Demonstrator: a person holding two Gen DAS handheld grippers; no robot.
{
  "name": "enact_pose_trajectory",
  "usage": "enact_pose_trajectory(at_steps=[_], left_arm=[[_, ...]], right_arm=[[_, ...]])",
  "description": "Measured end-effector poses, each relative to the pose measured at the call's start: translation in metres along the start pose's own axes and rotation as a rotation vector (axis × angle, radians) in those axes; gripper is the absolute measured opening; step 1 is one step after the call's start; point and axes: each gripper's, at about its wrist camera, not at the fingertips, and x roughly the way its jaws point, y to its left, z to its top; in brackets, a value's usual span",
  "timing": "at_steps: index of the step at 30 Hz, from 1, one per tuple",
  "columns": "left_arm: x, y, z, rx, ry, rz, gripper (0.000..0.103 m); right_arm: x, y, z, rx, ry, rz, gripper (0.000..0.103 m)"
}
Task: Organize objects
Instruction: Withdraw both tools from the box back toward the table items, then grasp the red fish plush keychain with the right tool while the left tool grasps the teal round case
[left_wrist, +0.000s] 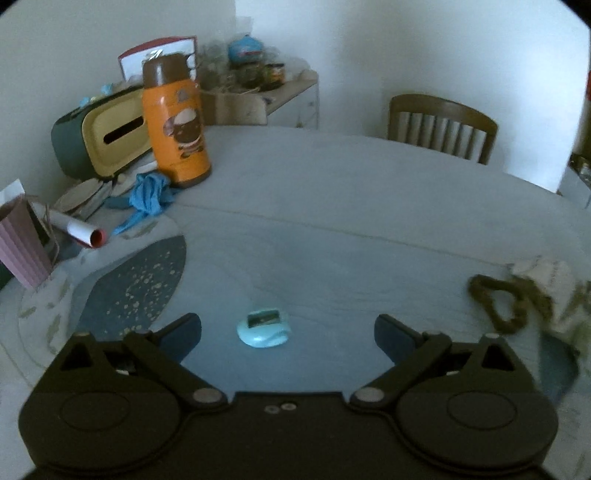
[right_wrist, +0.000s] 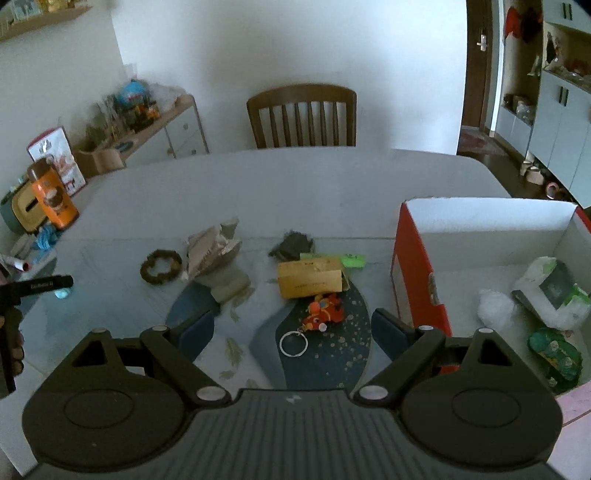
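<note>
open right gripper (right_wrist: 291, 332) beside red box (right_wrist: 417, 266) holding white packets (right_wrist: 550, 291).

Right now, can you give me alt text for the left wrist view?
The open left gripper hovers over a small light-blue plastic pencil sharpener lying between its fingers on the grey tablecloth. An orange thermos with a brown cap stands far left; a brown scrunchie lies right.

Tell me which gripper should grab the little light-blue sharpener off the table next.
Left. The left gripper is open with the light-blue sharpener lying right between its fingers. The right gripper, also open, faces the orange keychain toy instead.
</note>
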Motion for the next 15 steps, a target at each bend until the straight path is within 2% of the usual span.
enact_pose_trajectory(at_steps=[2, 5, 15], left_arm=[[0.01, 0.003, -0.001, -0.016, 0.011, 0.014, 0.095], [0.022, 0.008, -0.002, -0.04, 0.036, 0.025, 0.085], [0.04, 0.015, -0.001, -0.07, 0.064, 0.02, 0.072]], right_arm=[[0.008, 0.001, -0.001, -0.009, 0.013, -0.004, 0.093], [0.018, 0.002, -0.003, -0.019, 0.027, -0.008, 0.093], [0.052, 0.001, -0.005, -0.031, 0.073, -0.036, 0.093]])
